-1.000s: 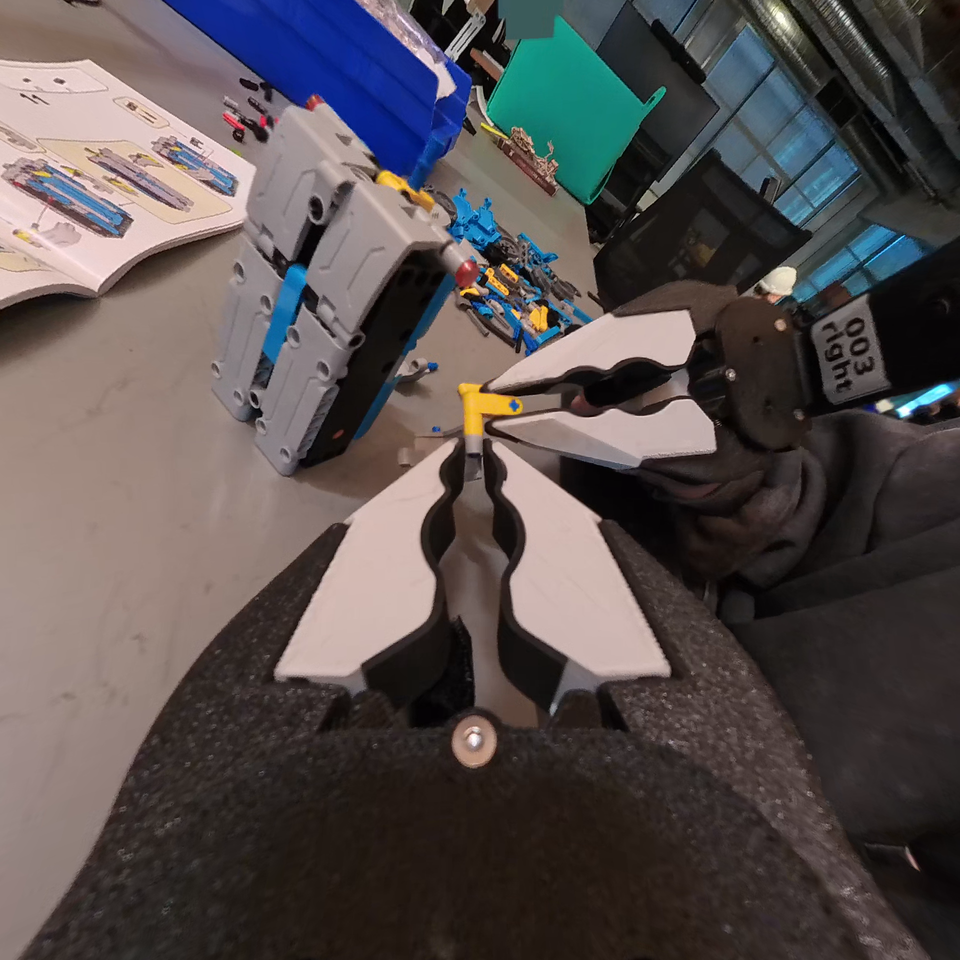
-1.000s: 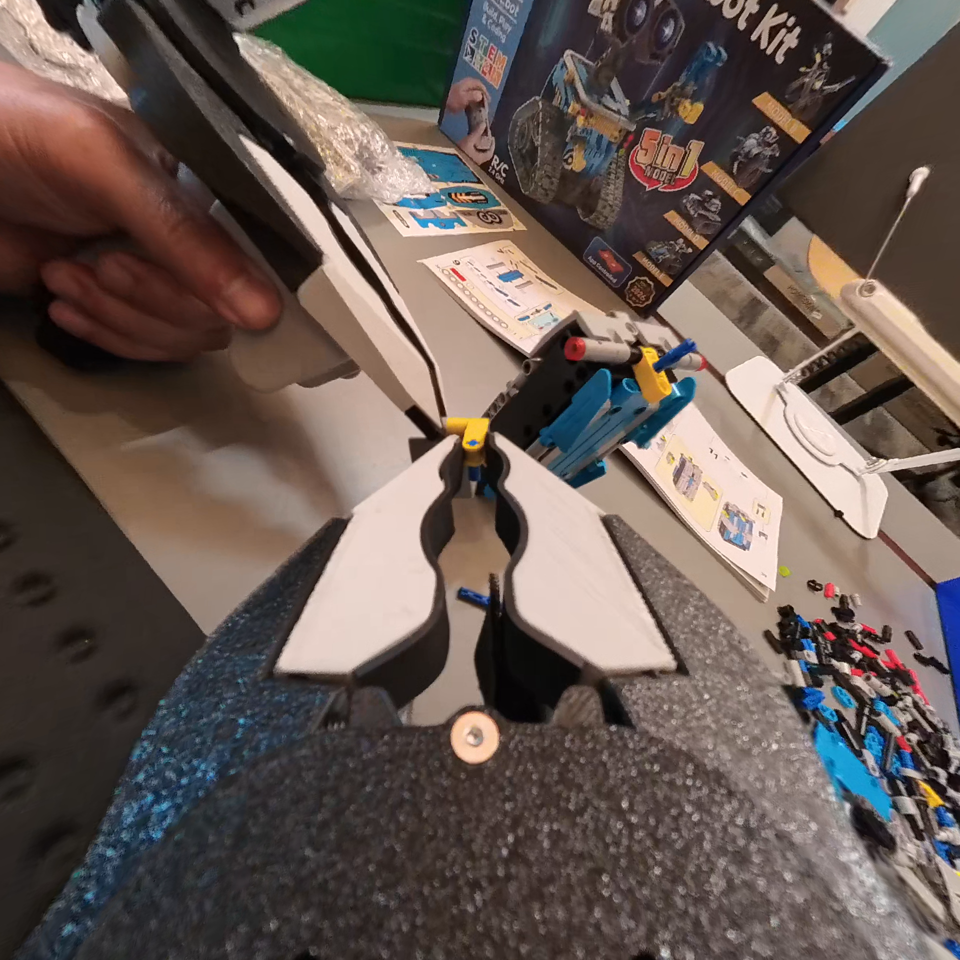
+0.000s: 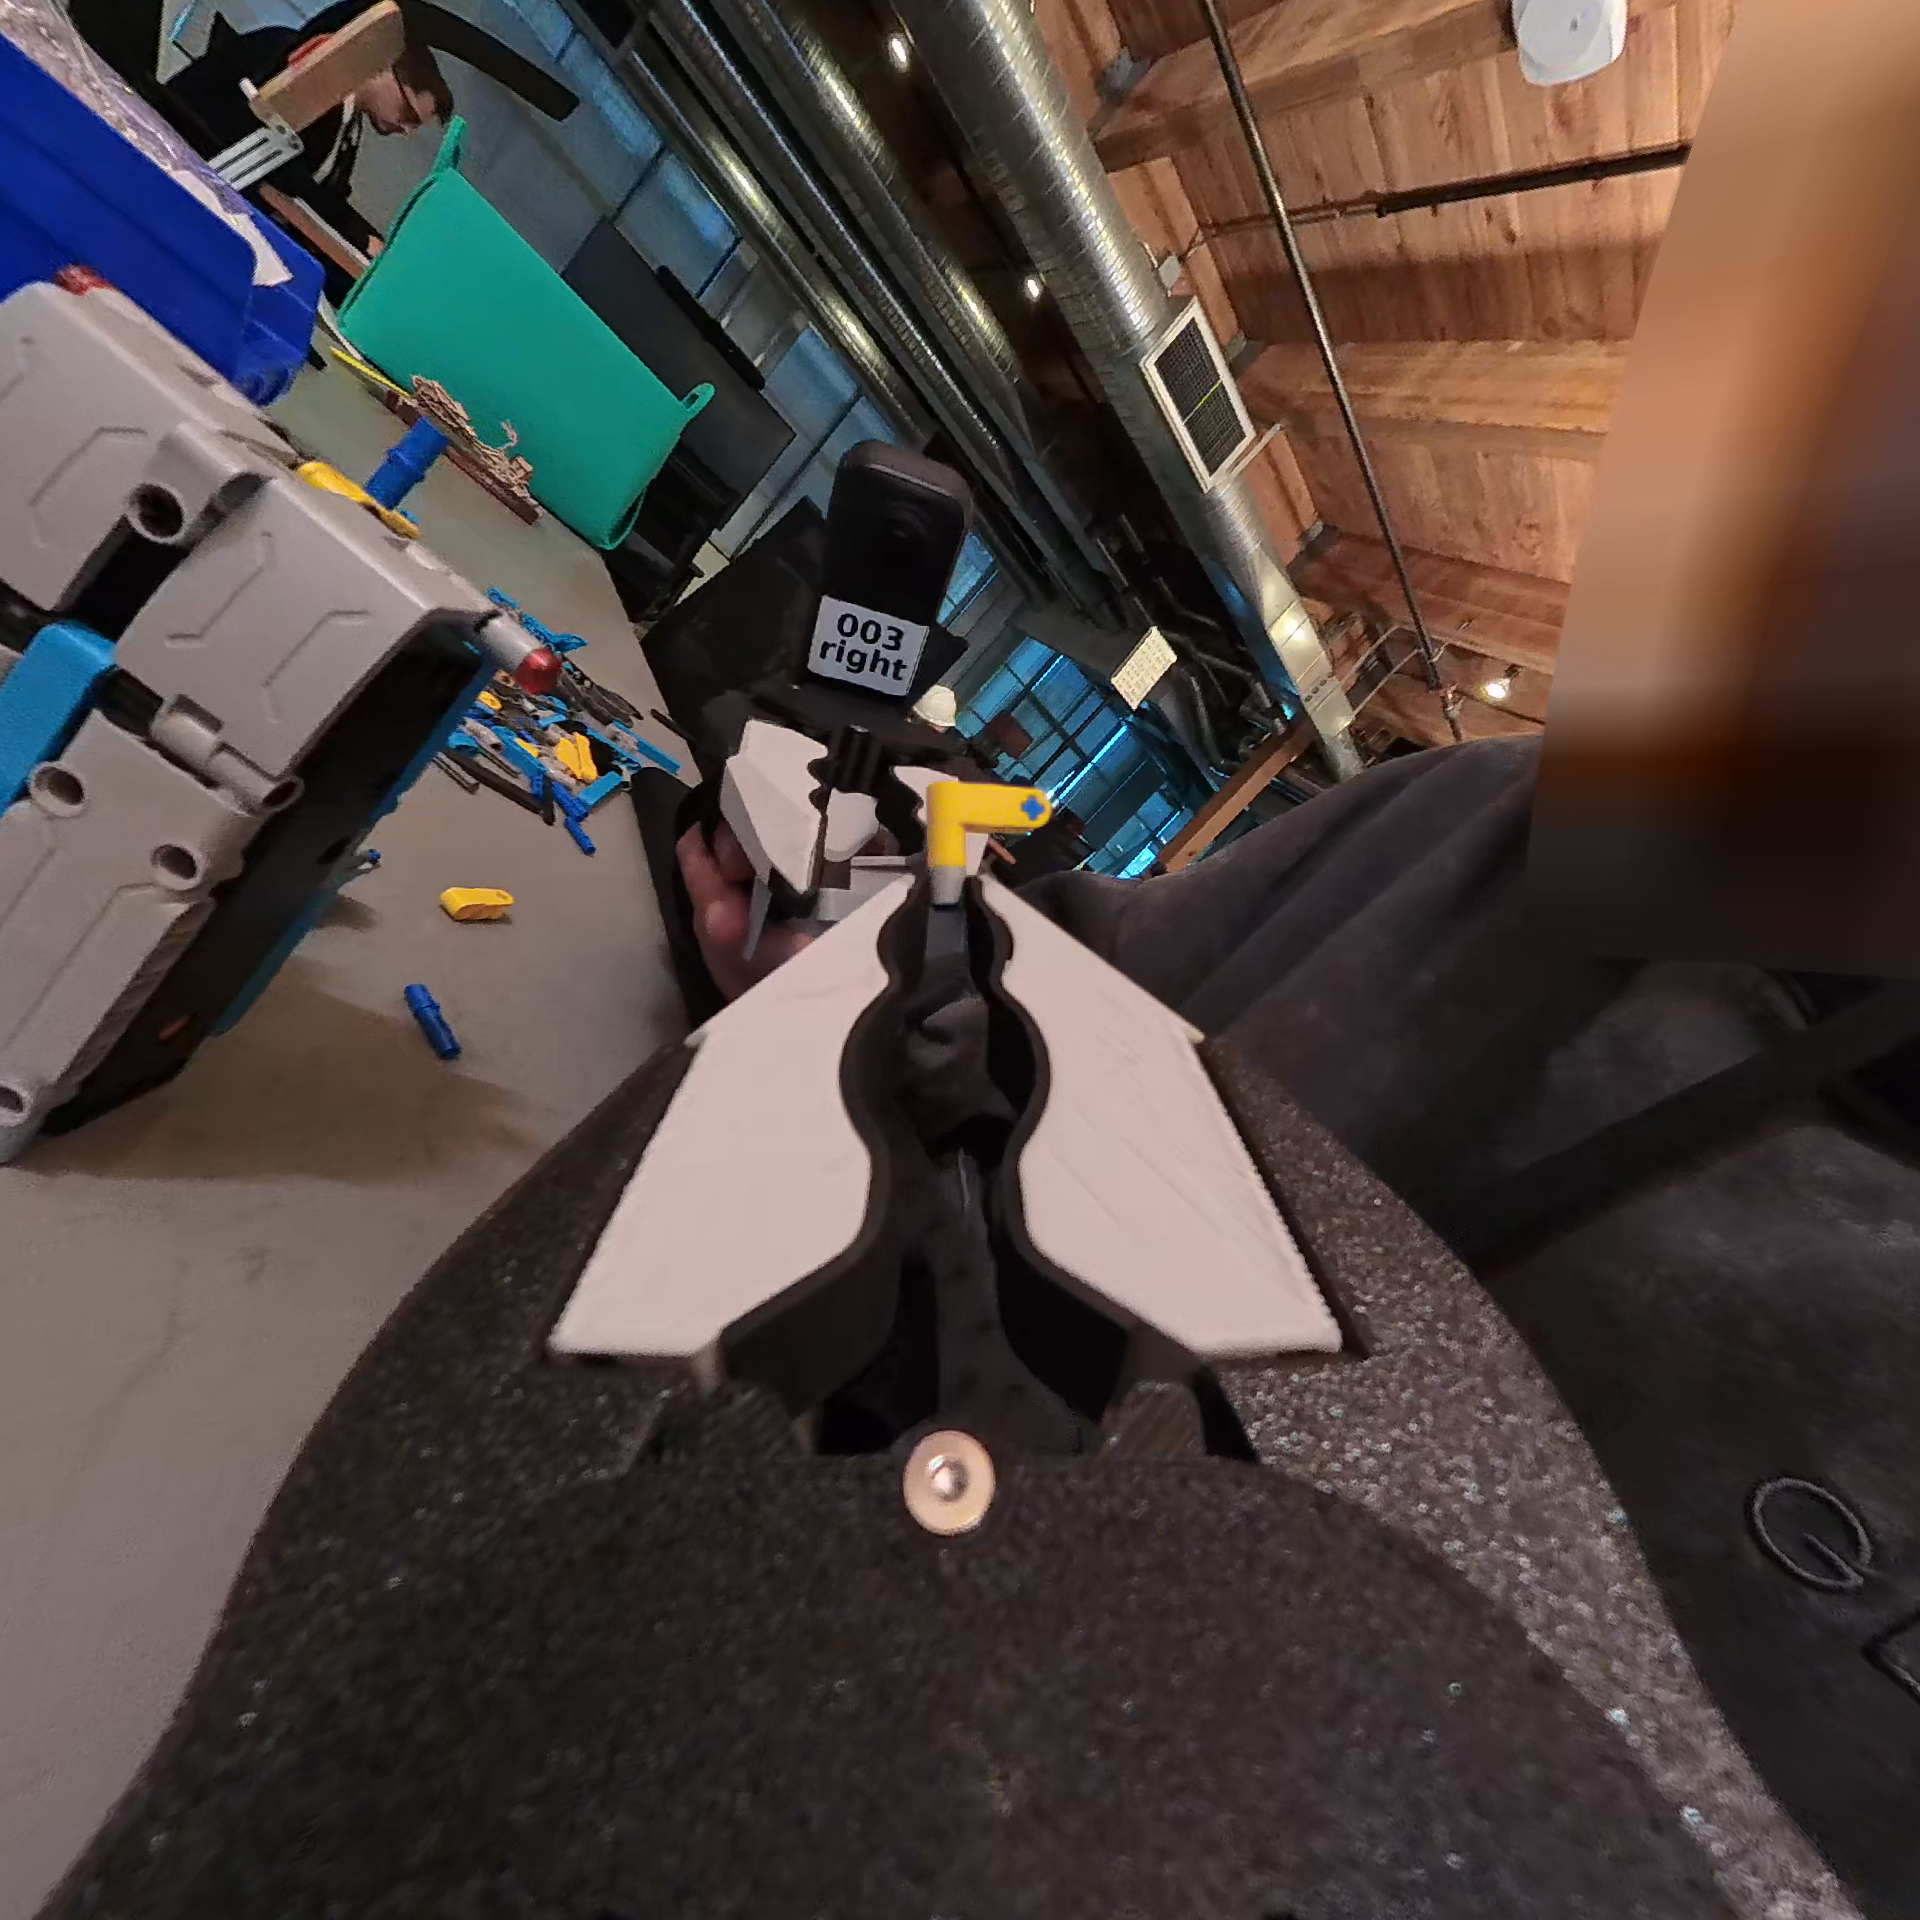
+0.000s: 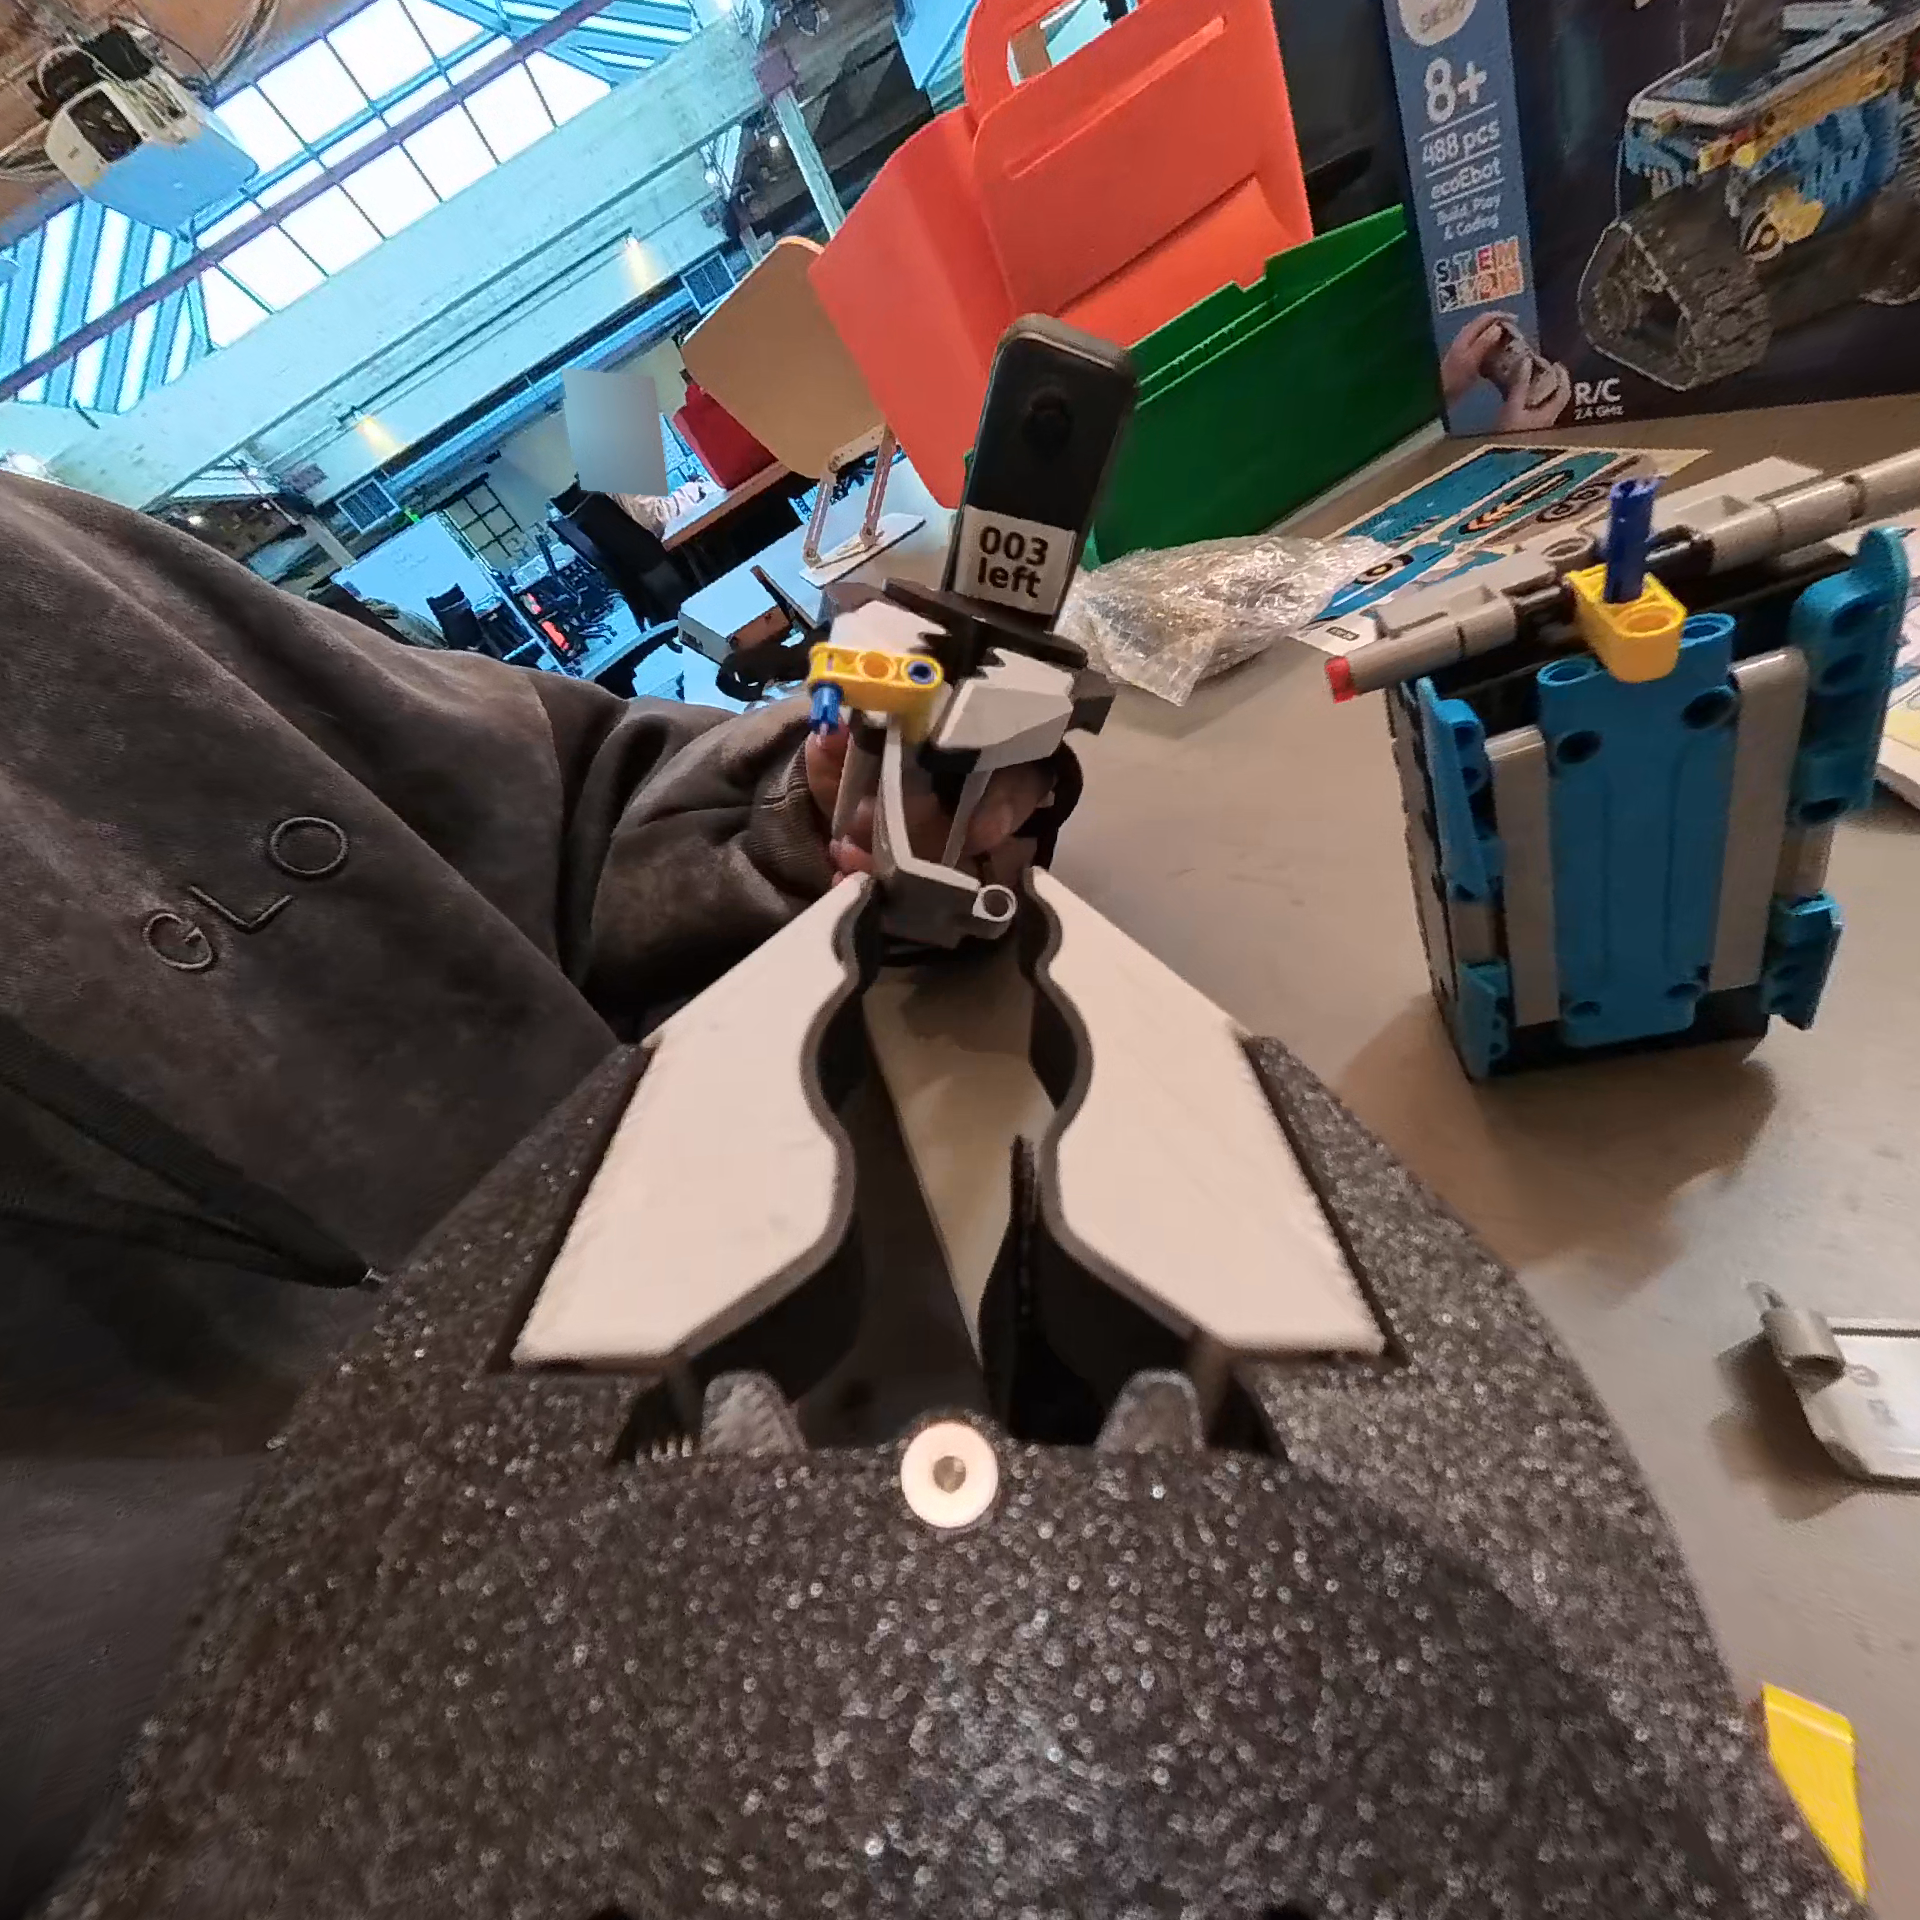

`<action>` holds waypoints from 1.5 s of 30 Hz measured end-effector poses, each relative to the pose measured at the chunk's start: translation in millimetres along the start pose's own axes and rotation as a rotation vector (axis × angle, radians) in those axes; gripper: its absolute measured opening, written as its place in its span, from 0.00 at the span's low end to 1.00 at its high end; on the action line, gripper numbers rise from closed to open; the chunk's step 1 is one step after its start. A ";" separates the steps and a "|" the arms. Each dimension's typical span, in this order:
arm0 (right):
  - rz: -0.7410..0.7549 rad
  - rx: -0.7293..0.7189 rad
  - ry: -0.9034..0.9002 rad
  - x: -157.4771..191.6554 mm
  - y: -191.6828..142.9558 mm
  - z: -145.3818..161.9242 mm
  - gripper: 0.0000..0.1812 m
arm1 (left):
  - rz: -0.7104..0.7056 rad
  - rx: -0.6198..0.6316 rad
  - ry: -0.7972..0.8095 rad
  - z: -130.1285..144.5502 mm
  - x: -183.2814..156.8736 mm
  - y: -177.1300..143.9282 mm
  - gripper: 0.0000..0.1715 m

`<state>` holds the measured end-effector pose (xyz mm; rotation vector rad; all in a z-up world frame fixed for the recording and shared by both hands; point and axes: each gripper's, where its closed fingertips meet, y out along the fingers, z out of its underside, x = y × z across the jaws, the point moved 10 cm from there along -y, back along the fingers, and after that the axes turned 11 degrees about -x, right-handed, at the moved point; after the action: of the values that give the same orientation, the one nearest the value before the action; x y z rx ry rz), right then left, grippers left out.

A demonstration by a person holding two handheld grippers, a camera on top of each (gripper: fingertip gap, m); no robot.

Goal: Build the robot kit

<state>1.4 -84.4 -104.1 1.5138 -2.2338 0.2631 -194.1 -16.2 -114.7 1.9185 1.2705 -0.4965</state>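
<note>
The left hand-held gripper (image 3: 948, 902) is clamped on a yellow elbow piece (image 3: 971, 821) at frame centre. The right hand-held gripper (image 4: 940, 914) is closed on a grey angled beam (image 4: 940, 899). A grey-and-blue brick model (image 4: 1642, 821) is seen on the counter (image 4: 1299, 935) at right.

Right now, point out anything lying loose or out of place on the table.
A small yellow piece and a blue pin lie loose on the table beside the grey-and-blue model, apart from the parts heap. Nothing looks broken or spilled.
</note>
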 end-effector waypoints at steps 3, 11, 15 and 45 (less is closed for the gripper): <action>-0.003 -0.004 0.001 -0.1 -0.4 -0.4 0.14 | 0.016 0.003 -0.047 0.2 3.5 -1.7 0.03; -0.016 -0.012 0.001 0.9 -1.8 -1.1 0.14 | 0.027 0.014 -0.050 1.0 3.5 -1.5 0.04; -0.032 -0.015 0.038 -2.1 -2.2 -1.4 0.14 | 0.031 0.025 -0.066 1.5 4.2 -2.3 0.06; -0.113 0.047 0.195 -11.5 5.2 4.5 0.14 | 0.028 0.035 -0.171 -0.7 12.1 -3.7 0.16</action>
<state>-0.8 -74.5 -112.8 1.5607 -1.9968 0.4130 -192.4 -7.6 -123.9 1.8768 1.1296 -0.6578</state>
